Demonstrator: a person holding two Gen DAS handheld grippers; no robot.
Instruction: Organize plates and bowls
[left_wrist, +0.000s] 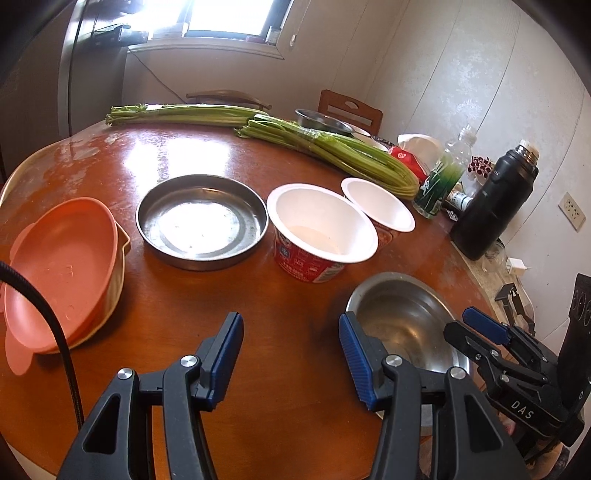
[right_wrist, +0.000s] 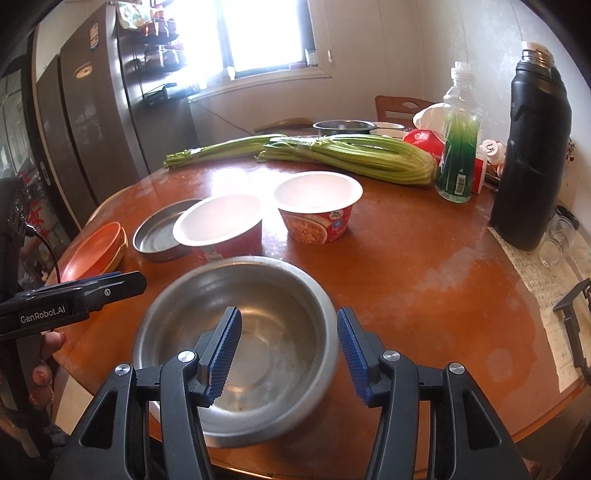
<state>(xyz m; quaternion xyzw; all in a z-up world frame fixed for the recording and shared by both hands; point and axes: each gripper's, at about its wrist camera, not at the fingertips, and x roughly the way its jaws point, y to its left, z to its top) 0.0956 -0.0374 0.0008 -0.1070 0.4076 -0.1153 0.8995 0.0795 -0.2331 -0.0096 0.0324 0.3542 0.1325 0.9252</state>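
At the far left of the round wooden table (left_wrist: 303, 295), a pink bowl (left_wrist: 62, 266) sat nested in a cream one, near the edge. Next came a flat metal pan (left_wrist: 201, 221), then a red-and-white noodle cup (left_wrist: 319, 232) with a second noodle cup (left_wrist: 378, 205) just beside and behind it. Two bundles of celery (left_wrist: 332, 147) lay across the far side. The left gripper (left_wrist: 291, 341) hung over bare tabletop, jaws apart and empty. To its right, the steel bowl (right_wrist: 236, 343) stood near the table's front edge. The right gripper (right_wrist: 288, 350) hovered over the steel bowl with its jaws spread, one finger above the bowl's inside and the other by its right rim, gripping nothing. Furthest right stood a green bottle (right_wrist: 458, 147) and a black flask (right_wrist: 532, 147).
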